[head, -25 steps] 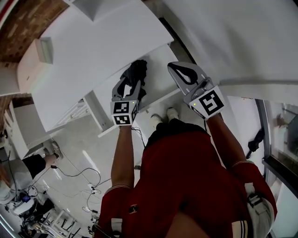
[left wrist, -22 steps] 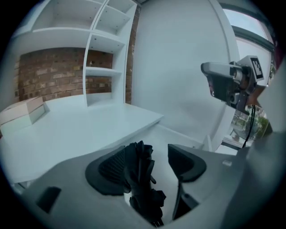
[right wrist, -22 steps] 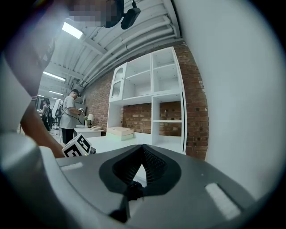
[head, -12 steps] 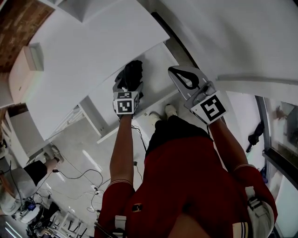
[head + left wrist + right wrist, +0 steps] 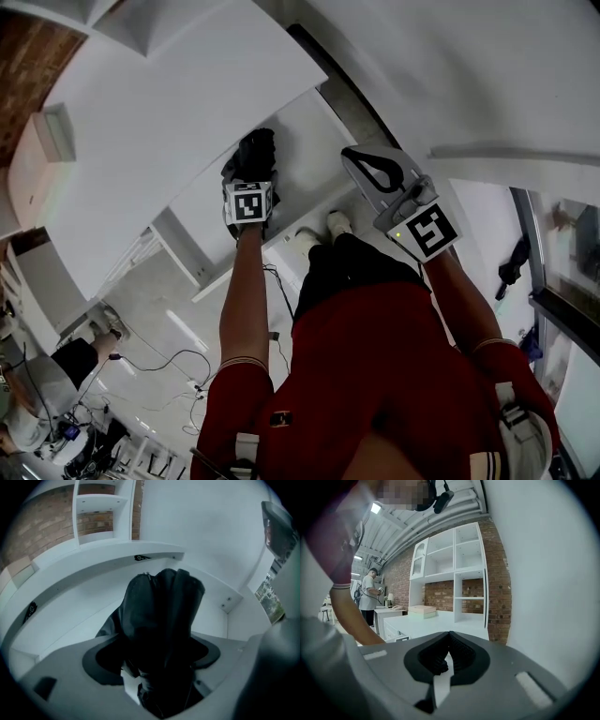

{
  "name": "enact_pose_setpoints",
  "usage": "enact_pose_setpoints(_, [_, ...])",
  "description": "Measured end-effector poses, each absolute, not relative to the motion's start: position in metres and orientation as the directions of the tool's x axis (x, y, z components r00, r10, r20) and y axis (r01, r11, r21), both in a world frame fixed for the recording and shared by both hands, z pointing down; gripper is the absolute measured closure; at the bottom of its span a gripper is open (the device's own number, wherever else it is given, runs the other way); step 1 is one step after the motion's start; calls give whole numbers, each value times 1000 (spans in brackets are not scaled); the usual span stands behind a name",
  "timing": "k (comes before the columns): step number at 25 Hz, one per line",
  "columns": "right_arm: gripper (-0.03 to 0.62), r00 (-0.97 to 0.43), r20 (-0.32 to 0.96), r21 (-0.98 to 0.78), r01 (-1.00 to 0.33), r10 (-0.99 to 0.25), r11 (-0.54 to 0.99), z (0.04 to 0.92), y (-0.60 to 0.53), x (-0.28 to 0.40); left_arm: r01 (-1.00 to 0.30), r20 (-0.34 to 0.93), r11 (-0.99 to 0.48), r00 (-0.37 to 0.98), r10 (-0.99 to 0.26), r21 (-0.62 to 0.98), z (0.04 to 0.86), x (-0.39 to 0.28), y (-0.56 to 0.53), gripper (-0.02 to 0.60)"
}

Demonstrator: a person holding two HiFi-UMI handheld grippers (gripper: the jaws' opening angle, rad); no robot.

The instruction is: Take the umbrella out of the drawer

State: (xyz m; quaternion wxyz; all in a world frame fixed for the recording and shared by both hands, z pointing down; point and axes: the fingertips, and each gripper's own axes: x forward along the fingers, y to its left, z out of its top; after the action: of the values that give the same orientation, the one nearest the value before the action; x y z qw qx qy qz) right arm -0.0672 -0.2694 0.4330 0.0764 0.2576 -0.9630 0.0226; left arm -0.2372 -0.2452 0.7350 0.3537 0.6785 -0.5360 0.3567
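A black folded umbrella (image 5: 255, 153) lies in the open white drawer (image 5: 305, 155) under the counter. My left gripper (image 5: 251, 176) points steeply down into the drawer. In the left gripper view its jaws stand wide on either side of the umbrella (image 5: 161, 616), which fills the gap of the left gripper (image 5: 152, 657); I see no pad pressing on it. My right gripper (image 5: 354, 157) hangs over the drawer's right end, about level. In the right gripper view the right gripper (image 5: 449, 651) is shut, its ribbed pads meeting on nothing.
A white counter top (image 5: 178, 112) runs above the drawer. The wearer's shoes (image 5: 339, 223) stand by the drawer front. Cables (image 5: 178, 361) lie on the floor at lower left. White shelves (image 5: 454, 569) stand against a brick wall, a person (image 5: 370, 597) beside them.
My left gripper has sunk into the drawer and tipped downward, and its jaws have spread around the umbrella. The right gripper has hardly moved.
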Motion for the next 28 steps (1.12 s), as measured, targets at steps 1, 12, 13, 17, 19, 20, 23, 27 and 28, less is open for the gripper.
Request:
enact_pose_setpoints(1, [582, -854, 161, -4, -502, -495, 865, 433, -270, -66, -980, 863, -172, 168, -477, 96, 736, -238, -246, 221])
enact_pose_setpoints(12, [582, -853, 163, -11, -505, -496, 863, 434, -267, -64, -961, 860, -250, 227, -458, 120, 730, -228, -244, 321])
enact_pose_setpoints(13, [582, -853, 161, -13, -504, -496, 863, 434, -266, -65, -956, 858, -268, 237, -456, 121, 727, -225, -243, 323])
enact_pose_setpoints(17, [582, -857, 143, -13, -502, -496, 865, 428, -261, -66, -935, 841, -335, 274, -467, 118, 712, -213, -240, 325])
enact_pose_setpoints(19, [582, -857, 135, -13, -504, -497, 864, 424, -260, -65, -923, 824, -369, 291, -485, 109, 698, -207, -240, 325])
enact_pose_setpoints(20, [582, -857, 131, -14, -505, -499, 863, 423, -260, -64, -917, 815, -387, 300, -497, 101, 690, -203, -241, 325])
enact_pose_setpoints(23, [582, -856, 117, -16, -508, -503, 861, 418, -258, -64, -894, 780, -441, 327, -533, 73, 665, -194, -241, 326])
enact_pose_setpoints(27, [582, -859, 86, -14, -508, -505, 861, 409, -255, -64, -870, 721, -491, 365, -589, 40, 622, -181, -240, 326])
enact_pose_setpoints(28, [582, -859, 78, -13, -508, -506, 861, 405, -253, -64, -869, 702, -493, 373, -607, 35, 609, -179, -240, 327])
